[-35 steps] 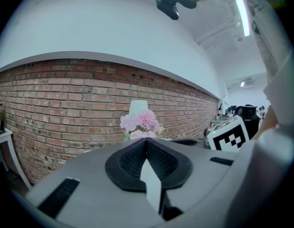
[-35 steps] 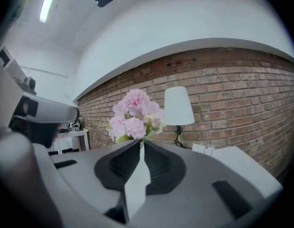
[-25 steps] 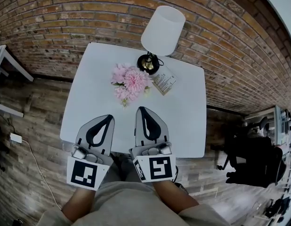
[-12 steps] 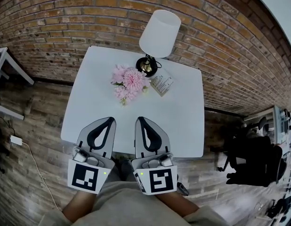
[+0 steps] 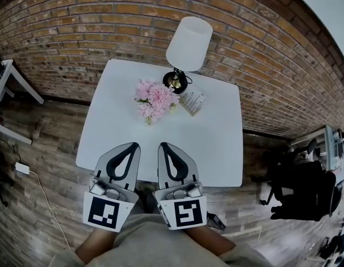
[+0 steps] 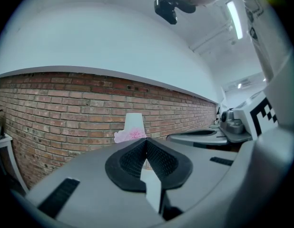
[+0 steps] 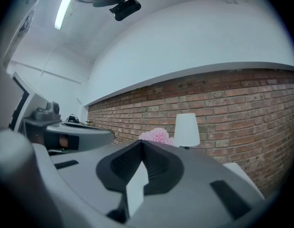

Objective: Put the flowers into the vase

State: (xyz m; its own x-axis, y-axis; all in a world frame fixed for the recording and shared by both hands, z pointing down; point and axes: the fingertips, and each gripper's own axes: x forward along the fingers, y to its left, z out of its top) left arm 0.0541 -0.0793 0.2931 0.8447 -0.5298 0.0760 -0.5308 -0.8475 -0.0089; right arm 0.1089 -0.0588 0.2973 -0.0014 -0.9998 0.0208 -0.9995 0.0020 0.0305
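Before the brick wall stands a white table (image 5: pixel 216 149). On its far half the pink flowers (image 5: pixel 154 98) sit in a bunch, just beside the lamp (image 5: pixel 188 38) and a small card (image 5: pixel 192 100). A vase under them I cannot see. Since a second ago both grippers drew back a little toward the near table edge, while the flowers kept their place. The left gripper (image 5: pixel 132 145) and the right gripper (image 5: pixel 163 144) have their jaws pressed together on nothing. I judge the placing either finished or not begun.

We've got bright, even indoor light, with a ceiling strip light (image 6: pixel 234 19) glaring in both gripper views. Heavy fisheye bends our brick wall (image 5: pixel 105 15), corners go black, closest foreground looks soft
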